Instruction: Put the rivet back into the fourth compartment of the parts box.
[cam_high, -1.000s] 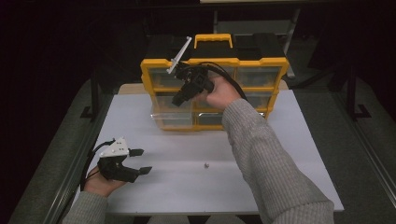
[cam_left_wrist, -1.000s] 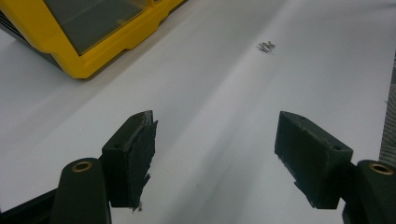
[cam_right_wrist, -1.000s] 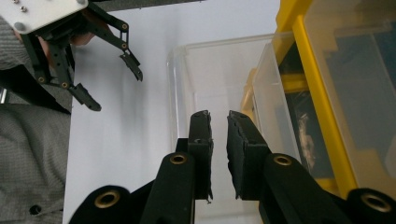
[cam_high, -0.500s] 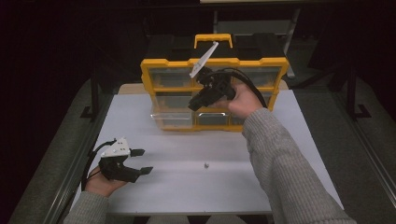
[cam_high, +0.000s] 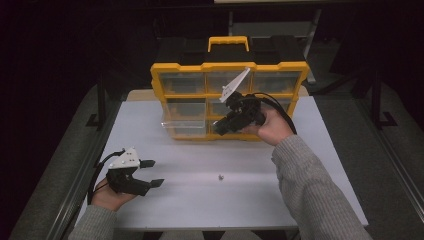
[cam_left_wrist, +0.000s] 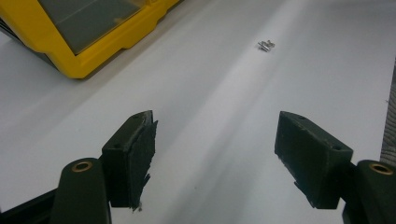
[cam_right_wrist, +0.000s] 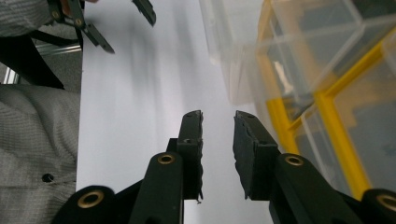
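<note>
White table (cam_high: 280, 200) lies under everything we handle. Nearest us, at seven o'clock, our left gripper (cam_high: 149, 173) rests low over the table with its jaws spread wide and nothing between them; in the left gripper view those black pads (cam_left_wrist: 135, 158) stand far apart above bare white surface. Just past it, toward the middle of the table, a small metal screw (cam_high: 219, 177) lies alone, well apart from both grippers; the left gripper view shows it at one o'clock (cam_left_wrist: 265, 45).

Farther on, at twelve o'clock, our right gripper (cam_high: 220, 127) hangs in front of the yellow organizer (cam_high: 175, 70), by its lower middle drawers. Its jaws have just been opening and now stand a little apart, with nothing between them; the right gripper view shows a narrow gap between the pads (cam_right_wrist: 243, 140) over the table, with the organizer's yellow frame (cam_right_wrist: 327, 126) at three o'clock. A clear drawer (cam_high: 184, 128) juts out of the organizer's lower left, just beside the right gripper. The organizer's handle (cam_high: 228, 42) sits at the far edge.
</note>
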